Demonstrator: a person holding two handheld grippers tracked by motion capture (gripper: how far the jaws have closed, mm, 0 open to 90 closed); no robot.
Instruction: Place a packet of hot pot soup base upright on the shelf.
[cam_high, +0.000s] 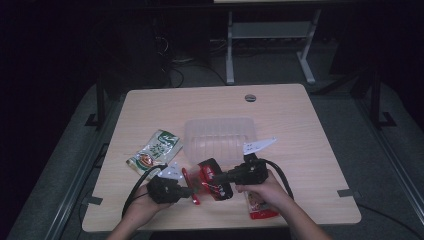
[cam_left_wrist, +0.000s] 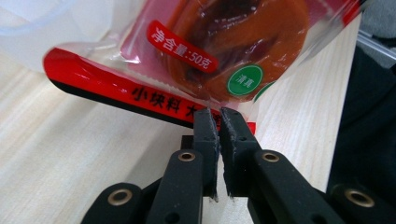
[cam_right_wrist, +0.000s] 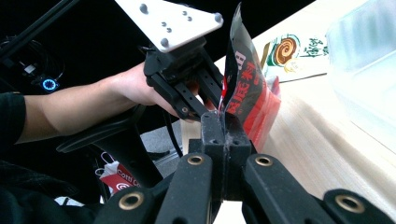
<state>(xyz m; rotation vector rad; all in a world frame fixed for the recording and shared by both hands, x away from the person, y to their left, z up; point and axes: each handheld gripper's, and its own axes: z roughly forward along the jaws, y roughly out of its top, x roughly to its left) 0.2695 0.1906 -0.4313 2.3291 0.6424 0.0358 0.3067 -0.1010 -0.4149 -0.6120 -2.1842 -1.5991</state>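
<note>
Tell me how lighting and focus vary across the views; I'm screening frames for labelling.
High view: dim, dark surroundings, lit table. Left gripper view: bright, red packet sharp, tub blurred. Right gripper view: black backdrop, table washed out.

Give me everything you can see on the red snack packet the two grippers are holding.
The red snack packet is a glossy plastic pouch, red with a black band, white and black print, and a clear window showing something brown inside. It is held up off the table, just in front of the clear plastic tub. The left gripper pinches its lower edge; the right gripper clamps another edge. Both pairs of jaws are shut on it.
</note>
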